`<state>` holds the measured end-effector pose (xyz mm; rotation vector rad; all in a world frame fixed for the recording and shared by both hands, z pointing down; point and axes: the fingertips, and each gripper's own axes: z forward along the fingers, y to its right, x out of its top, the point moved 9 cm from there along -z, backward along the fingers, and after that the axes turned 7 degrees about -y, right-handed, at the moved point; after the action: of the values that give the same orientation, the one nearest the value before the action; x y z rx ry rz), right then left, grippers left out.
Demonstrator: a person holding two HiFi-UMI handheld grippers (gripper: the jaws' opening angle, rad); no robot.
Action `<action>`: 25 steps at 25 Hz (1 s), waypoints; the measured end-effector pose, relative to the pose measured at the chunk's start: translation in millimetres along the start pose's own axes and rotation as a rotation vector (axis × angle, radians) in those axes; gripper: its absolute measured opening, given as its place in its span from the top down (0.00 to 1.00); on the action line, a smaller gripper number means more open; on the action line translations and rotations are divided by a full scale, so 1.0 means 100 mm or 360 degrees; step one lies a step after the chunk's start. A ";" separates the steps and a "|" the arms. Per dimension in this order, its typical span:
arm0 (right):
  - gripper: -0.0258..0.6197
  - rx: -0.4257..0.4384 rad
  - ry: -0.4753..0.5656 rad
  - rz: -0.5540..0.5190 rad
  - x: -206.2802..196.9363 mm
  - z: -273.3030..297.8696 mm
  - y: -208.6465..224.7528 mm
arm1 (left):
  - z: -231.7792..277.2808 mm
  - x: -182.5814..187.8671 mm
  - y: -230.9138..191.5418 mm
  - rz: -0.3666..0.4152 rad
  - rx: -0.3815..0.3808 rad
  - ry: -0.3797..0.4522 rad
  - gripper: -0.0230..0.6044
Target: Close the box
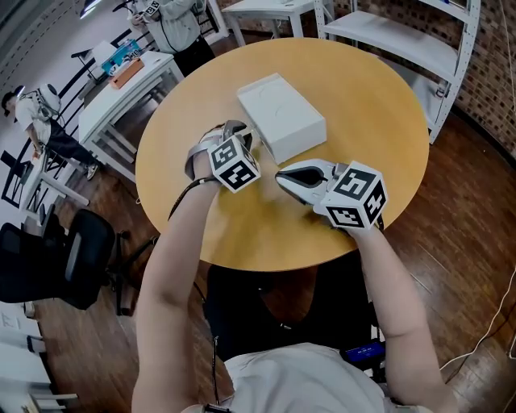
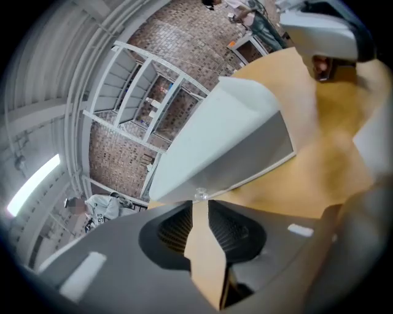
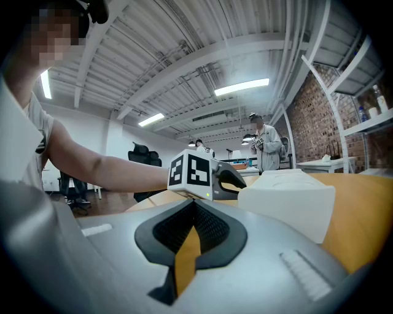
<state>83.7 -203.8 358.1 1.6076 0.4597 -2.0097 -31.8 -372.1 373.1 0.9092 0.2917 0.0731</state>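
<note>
A white rectangular box (image 1: 280, 115) lies on the round wooden table (image 1: 363, 97) with its lid down flat. My left gripper (image 1: 240, 129) is at the box's near left corner, jaws shut, with nothing between them; in the left gripper view the box (image 2: 227, 141) fills the middle just beyond the tips (image 2: 198, 199). My right gripper (image 1: 280, 174) hovers just off the box's near end, pointing left, also shut and empty. The right gripper view shows the box (image 3: 288, 196) to the right of its tips (image 3: 195, 207) and the left gripper's marker cube (image 3: 193, 175) ahead.
White metal shelving (image 1: 403, 40) stands behind the table at the top right. White desks (image 1: 121, 81) and a black office chair (image 1: 64, 258) are to the left. A person (image 1: 173, 24) stands beyond the table's far left.
</note>
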 end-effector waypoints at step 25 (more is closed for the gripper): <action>0.96 0.0003 0.0013 -0.0012 -0.11 -0.09 -0.02 | -1.31 -0.38 0.76 -0.1403 -0.0687 0.1201 0.96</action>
<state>91.6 -194.8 366.3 1.6179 0.4676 -2.0105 -99.9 -232.2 365.7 0.2302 1.3023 -0.3358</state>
